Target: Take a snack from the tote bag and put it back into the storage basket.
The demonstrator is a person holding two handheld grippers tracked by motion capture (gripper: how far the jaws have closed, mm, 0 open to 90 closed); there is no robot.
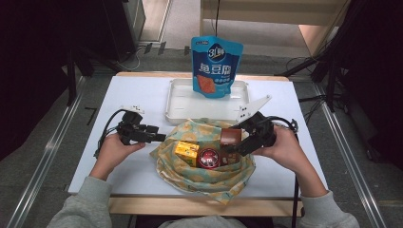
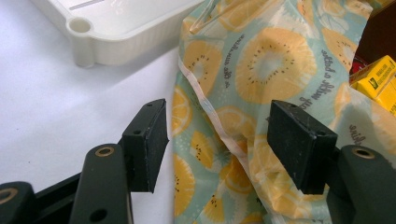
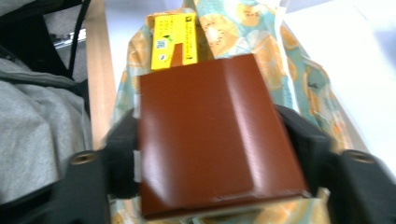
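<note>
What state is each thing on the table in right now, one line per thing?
Right gripper: shut on the brown box.
Brown box: clamped between the jaws, above the bag.
Left gripper: open, the bag's edge between its jaws.
Fruit-print cloth bag: open, lying on the table.
Yellow box: in the bag.
Round red tin: in the bag.
White tray: holds the pouch.
Blue snack pouch: upright, sealed.
</note>
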